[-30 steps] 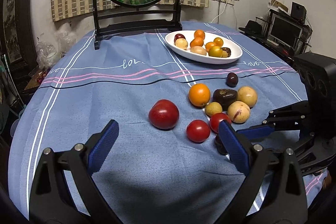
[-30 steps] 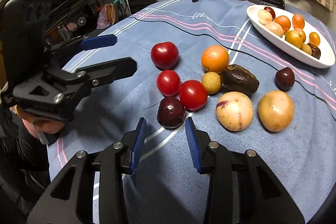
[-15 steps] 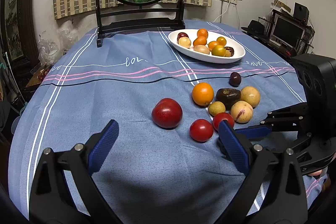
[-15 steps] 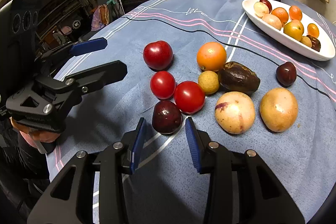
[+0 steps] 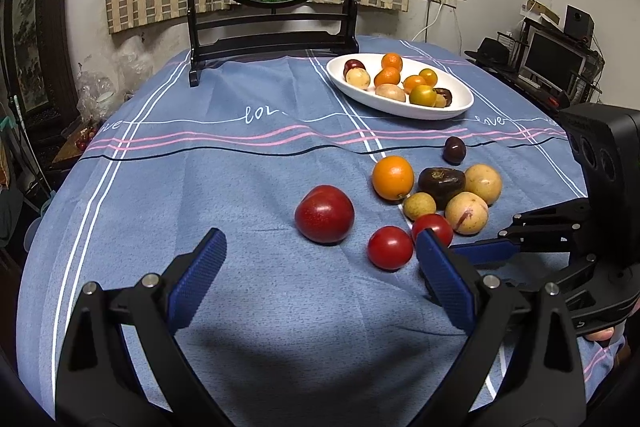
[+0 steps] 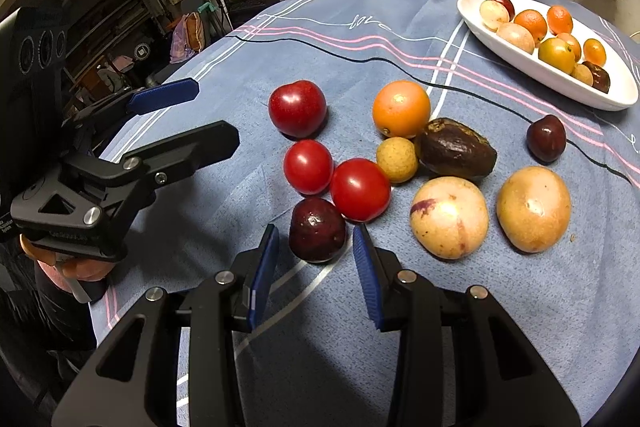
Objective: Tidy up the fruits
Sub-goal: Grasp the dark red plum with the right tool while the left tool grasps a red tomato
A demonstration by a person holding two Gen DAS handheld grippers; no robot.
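The right gripper point(image 6: 316, 263) sits at the bottom middle of its view. Its blue pads are a little apart, and a dark plum point(image 6: 317, 229) lies just past the tips. The pads do not touch it. The plum touches a red tomato point(image 6: 360, 189) on the blue cloth point(image 6: 520, 307). More fruit lies close by: an orange point(image 6: 401, 109), a big red plum point(image 6: 297, 108) and two pale round fruits. The white dish point(image 6: 560, 77) with fruit is at the upper right. The left gripper point(image 5: 320, 281) is wide open at the bottom of its view and holds nothing.
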